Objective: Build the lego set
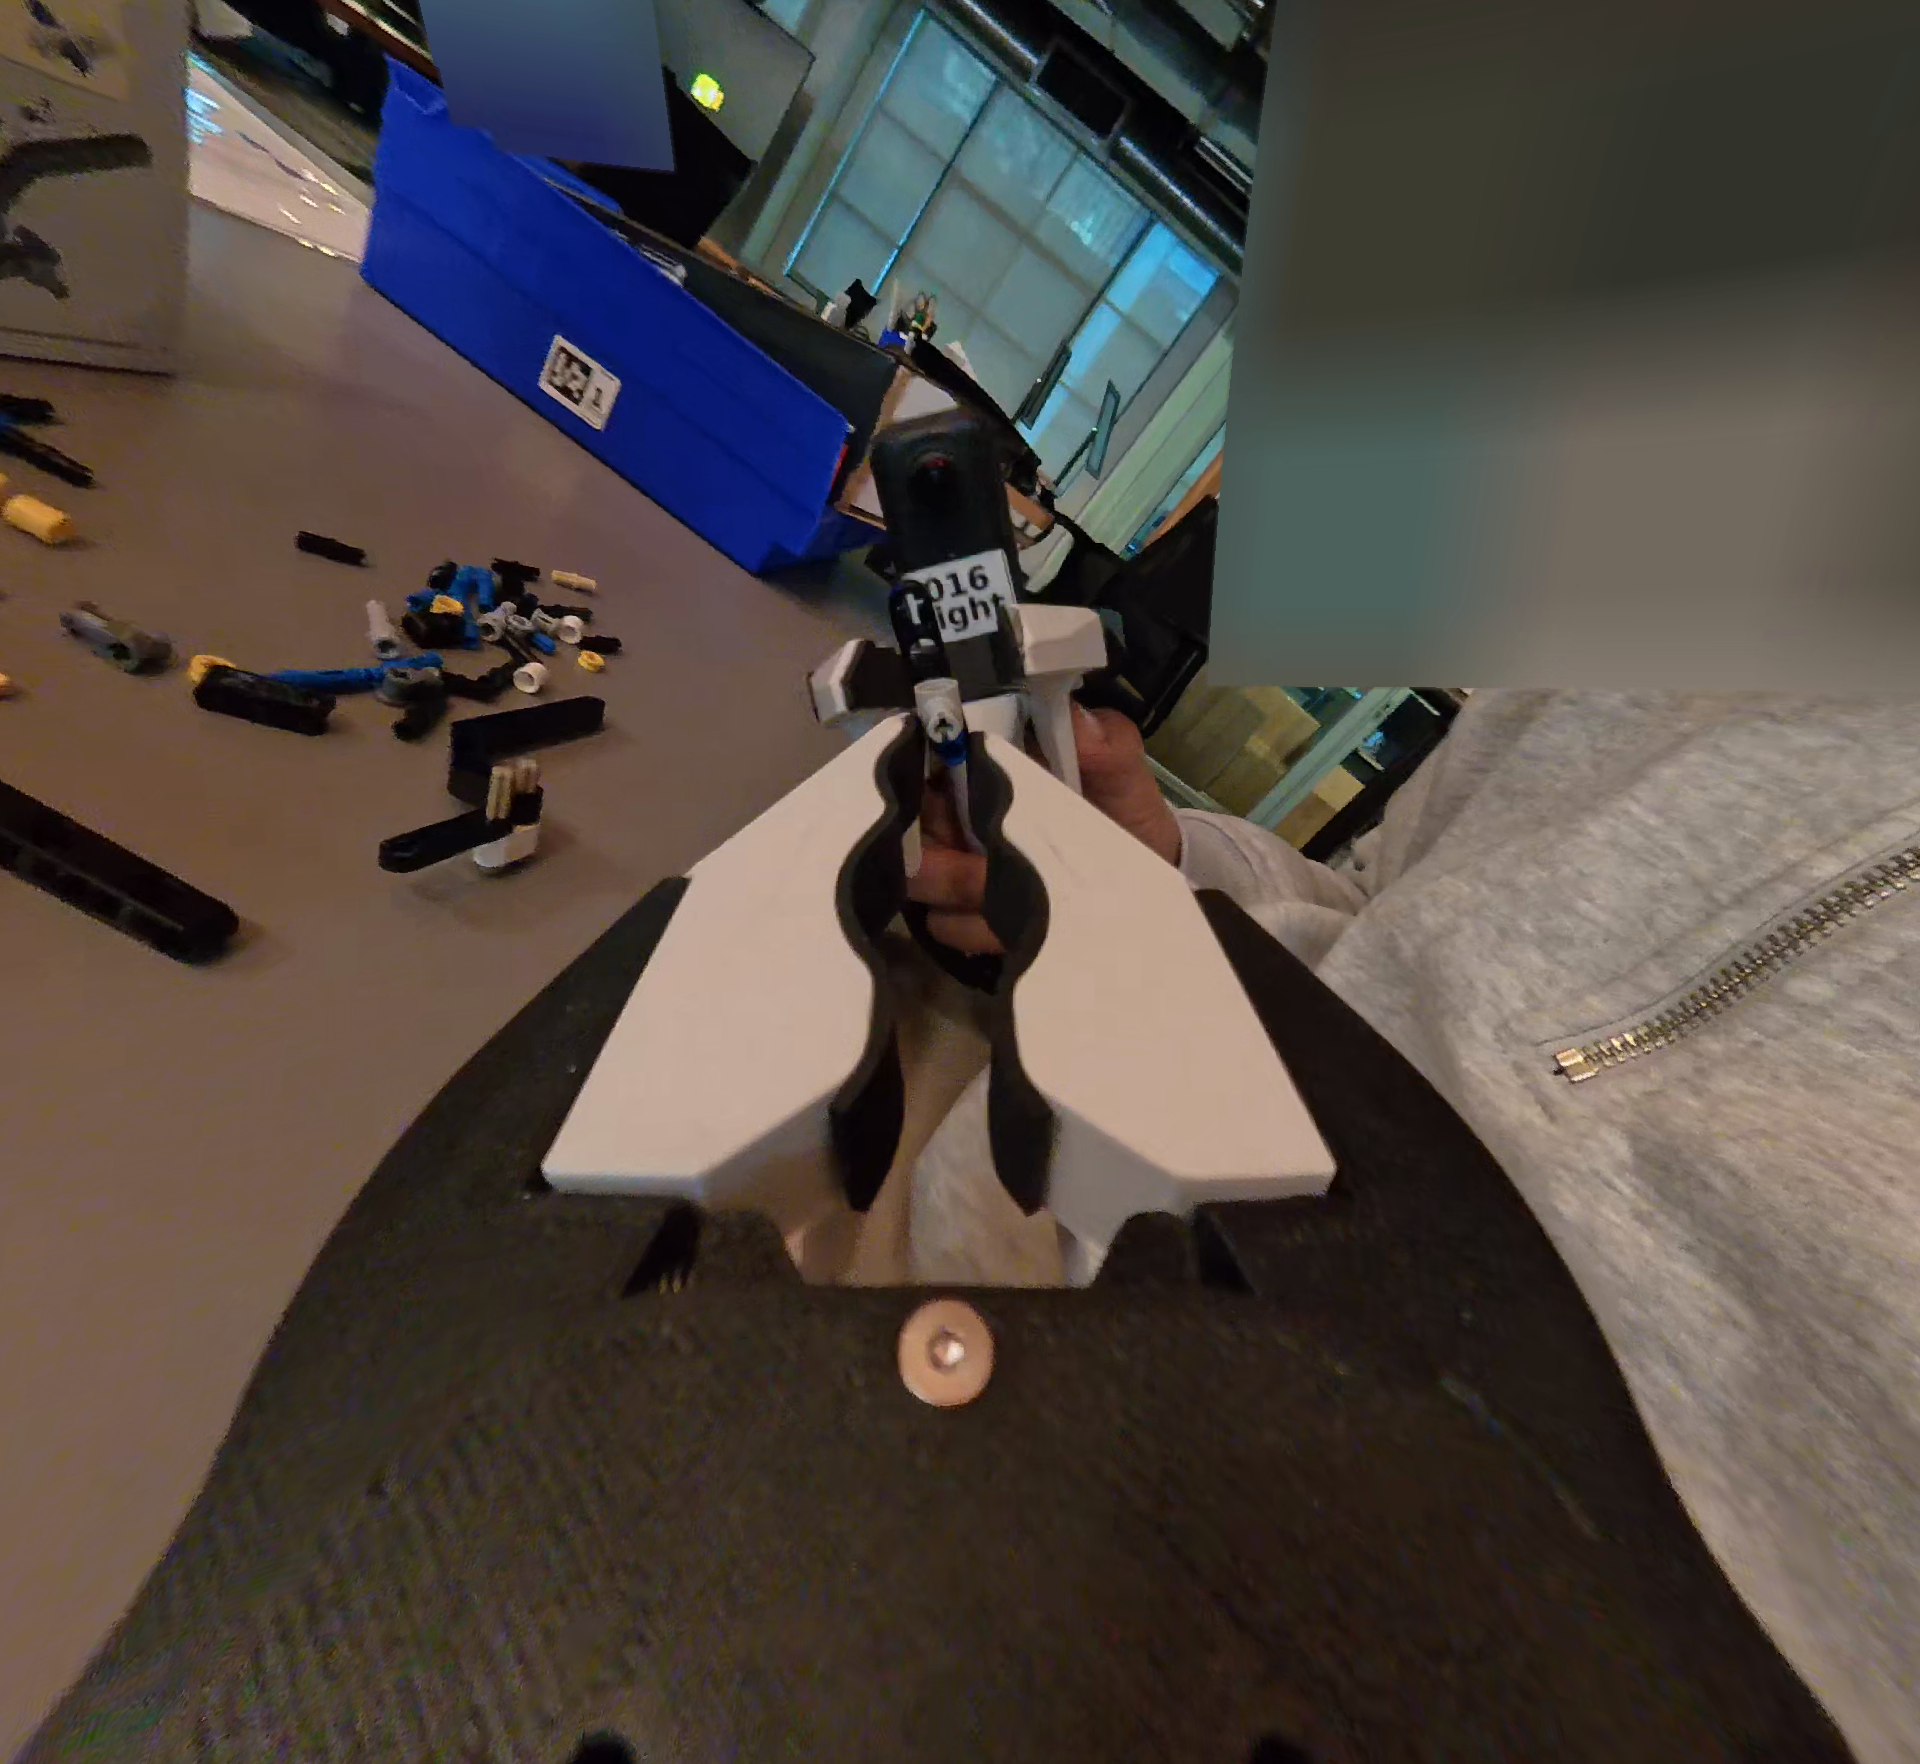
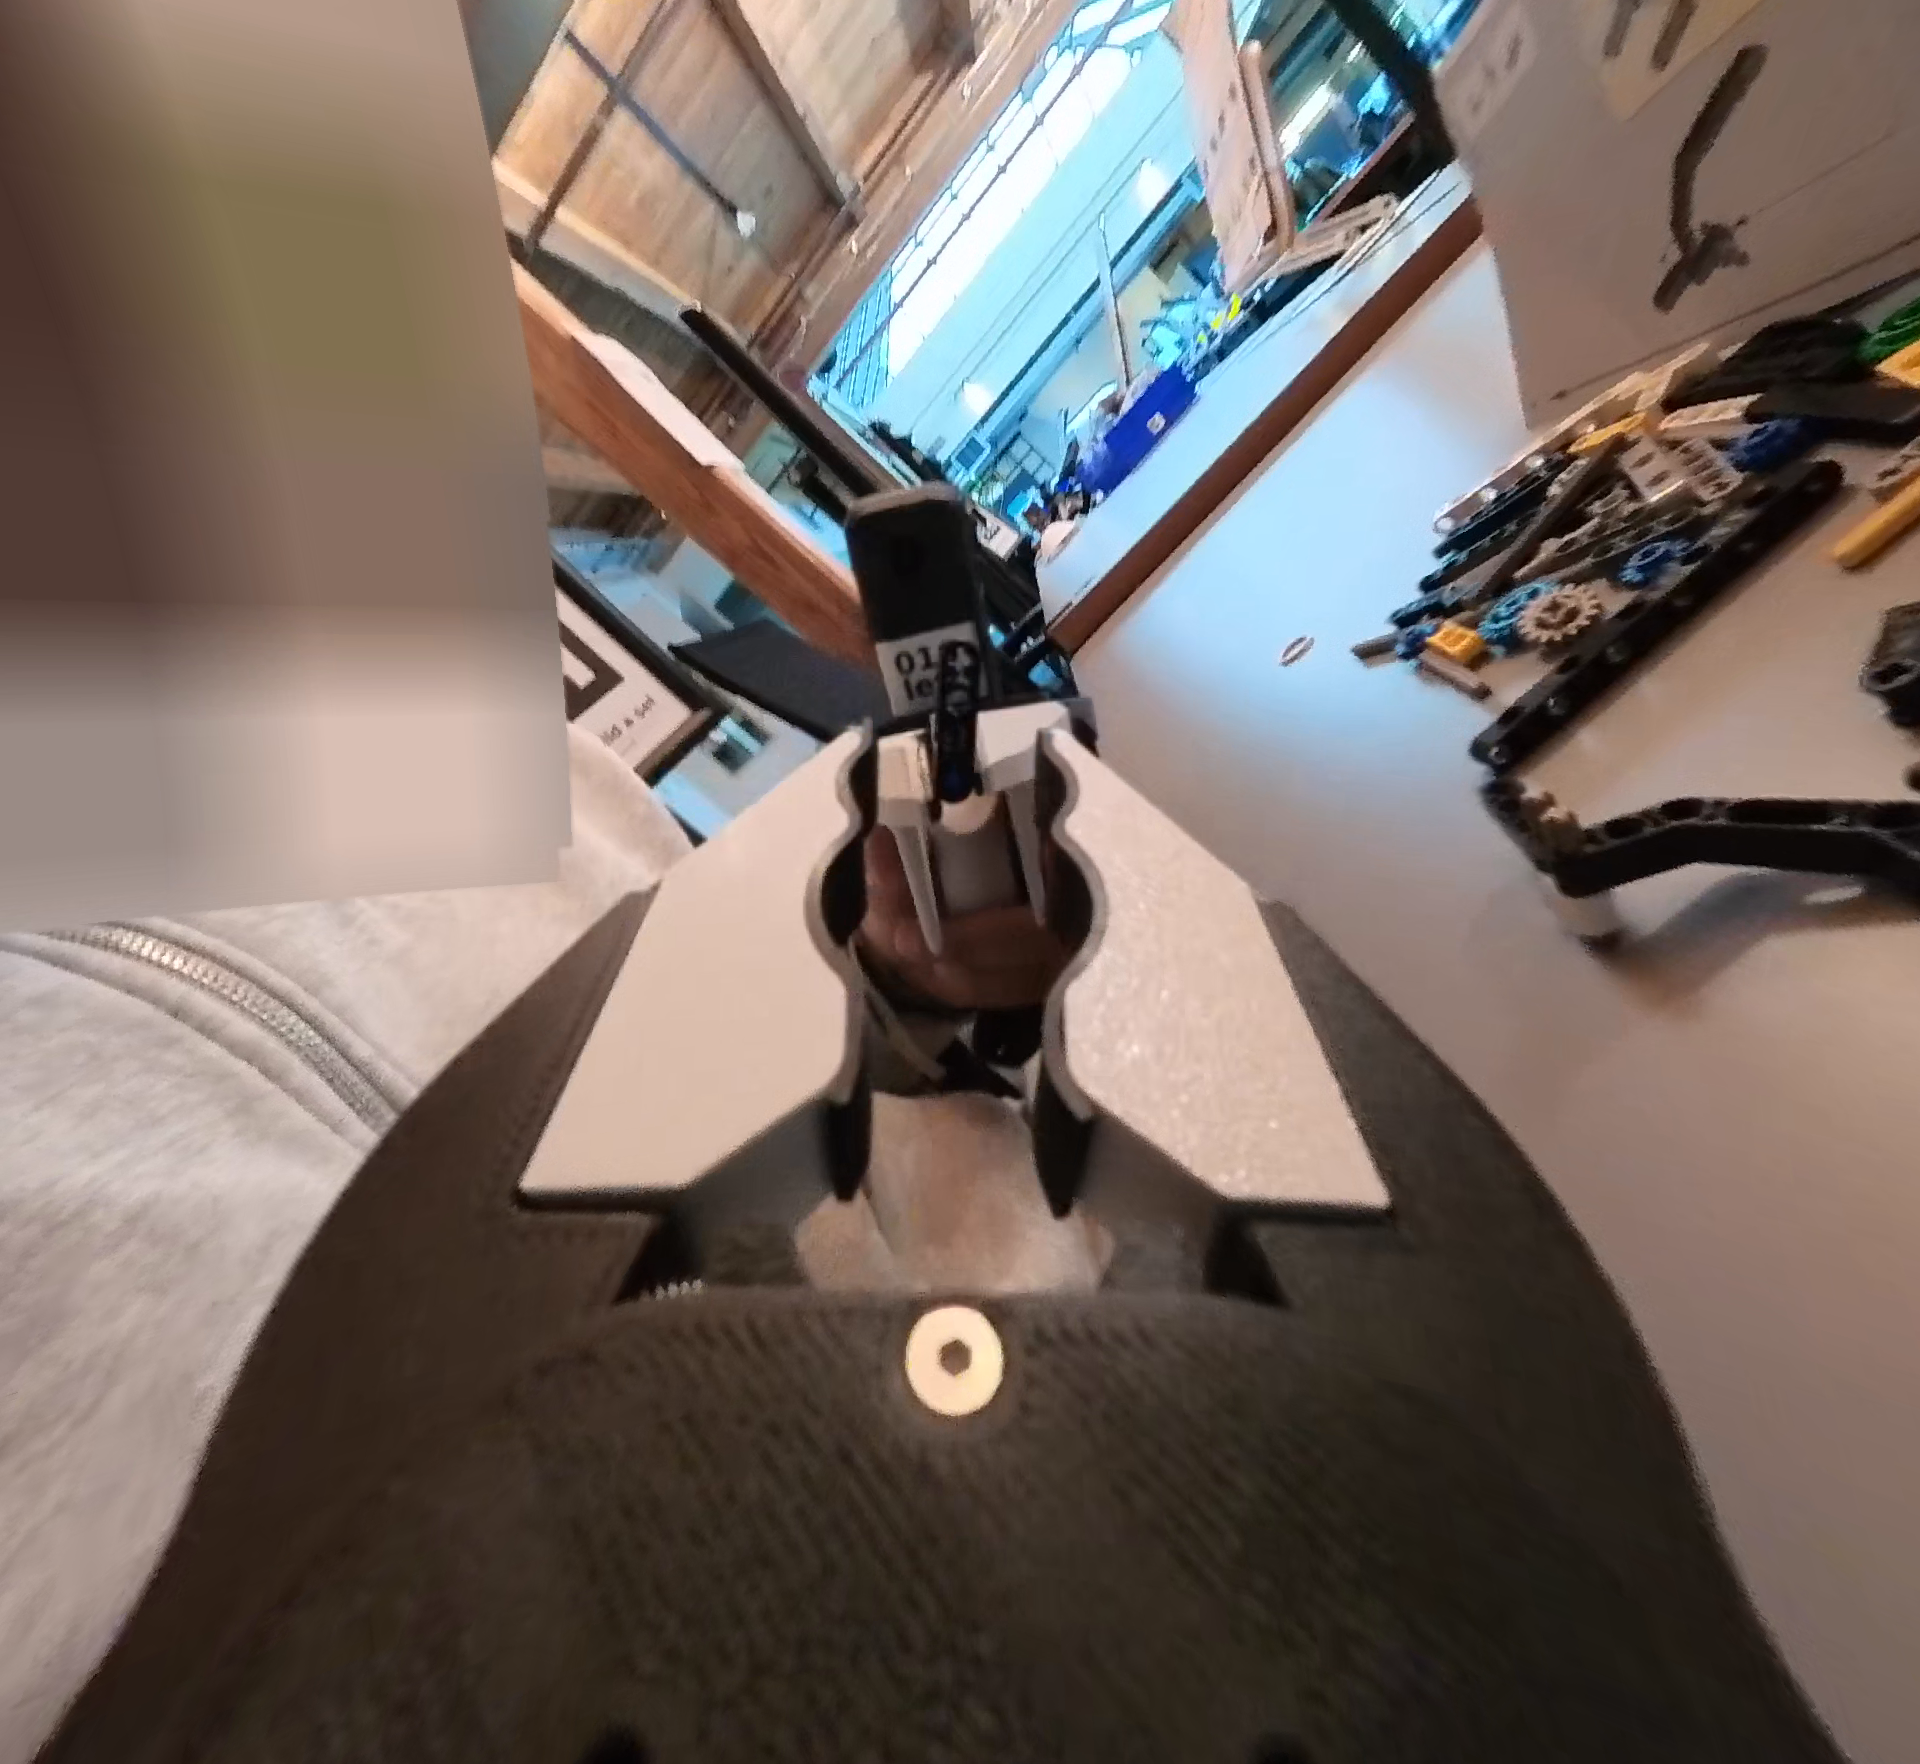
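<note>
My left gripper (image 1: 943, 729) is shut on a small lego assembly (image 1: 940, 712): a white connector with a blue pin and a thin black part. It is held in the air off the table's front edge. My right gripper (image 2: 954, 758) faces it head-on, jaws open a little and straddling the left gripper's tips and the assembly (image 2: 958, 738) without visibly clamping it. The right gripper also shows in the left wrist view (image 1: 956, 665), with a hand behind it. The left gripper's thin white fingers (image 2: 914, 862) show in the right wrist view.
Loose black, blue, yellow and grey lego parts (image 1: 468, 644) lie on the grey table (image 1: 312, 1039), with a long black beam (image 1: 104, 873), a blue bin (image 1: 582, 343) and the set's box (image 1: 83, 104). A part-built black frame with gears (image 2: 1662, 634) lies there too. A grey zip sweater (image 1: 1610, 1039) is close by.
</note>
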{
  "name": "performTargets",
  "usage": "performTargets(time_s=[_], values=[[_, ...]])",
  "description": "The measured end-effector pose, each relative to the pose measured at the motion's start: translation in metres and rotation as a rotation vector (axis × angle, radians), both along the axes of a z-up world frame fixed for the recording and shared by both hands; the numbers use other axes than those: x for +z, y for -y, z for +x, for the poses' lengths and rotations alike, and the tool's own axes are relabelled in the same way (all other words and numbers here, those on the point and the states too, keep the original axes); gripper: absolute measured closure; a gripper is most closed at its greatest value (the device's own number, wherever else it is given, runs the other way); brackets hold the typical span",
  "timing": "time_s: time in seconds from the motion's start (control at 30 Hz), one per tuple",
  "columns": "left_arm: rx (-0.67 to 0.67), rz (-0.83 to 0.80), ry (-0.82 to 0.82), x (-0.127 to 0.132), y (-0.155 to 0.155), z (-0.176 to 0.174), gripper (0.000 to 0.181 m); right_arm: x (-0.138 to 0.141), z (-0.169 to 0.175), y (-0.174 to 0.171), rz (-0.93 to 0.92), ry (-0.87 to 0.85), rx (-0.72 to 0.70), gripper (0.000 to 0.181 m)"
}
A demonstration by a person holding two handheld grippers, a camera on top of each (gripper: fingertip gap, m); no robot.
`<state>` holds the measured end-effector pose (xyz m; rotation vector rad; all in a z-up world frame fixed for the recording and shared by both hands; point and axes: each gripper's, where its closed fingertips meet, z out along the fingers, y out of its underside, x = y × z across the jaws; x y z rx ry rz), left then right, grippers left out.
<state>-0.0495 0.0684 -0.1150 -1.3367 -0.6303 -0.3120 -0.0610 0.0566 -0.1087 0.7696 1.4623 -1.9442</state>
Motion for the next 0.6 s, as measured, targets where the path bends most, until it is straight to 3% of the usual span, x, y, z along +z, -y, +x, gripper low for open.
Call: performTargets(time_s=[0.13, 0.27, 0.37, 0.6], values=[[-0.066, -0.007, 0.026, -0.003, -0.005, 0.007, 0.177, -0.001, 0.008, 0.003, 0.039, -0.047, 0.038, 0.176], [-0.077, 0.003, 0.043, -0.004, -0.006, 0.007, 0.177, -0.002, 0.009, 0.002, 0.063, -0.062, 0.040, 0.177], [-0.058, 0.028, 0.046, -0.001, -0.002, 0.004, 0.165, 0.000, 0.008, 0.000, 0.064, -0.076, 0.035, 0.177], [-0.087, 0.098, 0.090, 0.005, 0.008, 0.000, 0.175, -0.003, 0.007, -0.004, 0.064, -0.031, 0.060, 0.177]])
